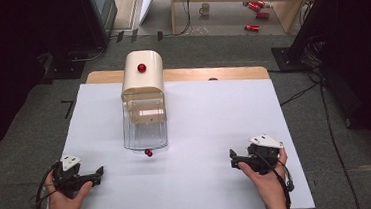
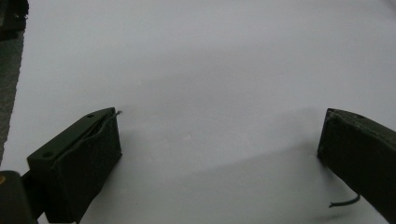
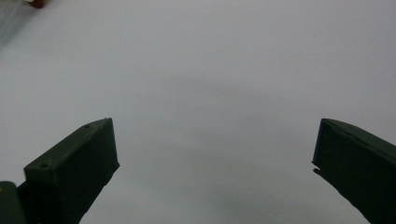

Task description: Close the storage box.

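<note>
Currently, field notes at rest position:

Left gripper [image 1: 97,172]: held low over the near-left part of the worktop [image 1: 216,132], jaws spread wide with nothing between them; its own view shows bare white surface between the two jaws.

Right gripper [image 1: 234,159]: near-right, jaws likewise wide apart and empty.

Container [image 1: 143,105]: cream dome-lidded box with a clear front section, ahead of both grippers and between their two lines, left of the worktop's middle.

Long axis: the container runs away from the person, clear end facing the grippers.

Front knob [image 1: 148,152]: small red knob at the container's near edge, forward and to the right of the left gripper, forward and well to the left of the right gripper. A red speck shows at the top-left corner of the right gripper view [image 3: 35,3], probably this knob.

Top knob [image 1: 141,67]: red, on the cream dome, farther off.

Nearer hand: judged the left, by a modest margin.

Contact: none; both grippers well apart from the container.
</note>
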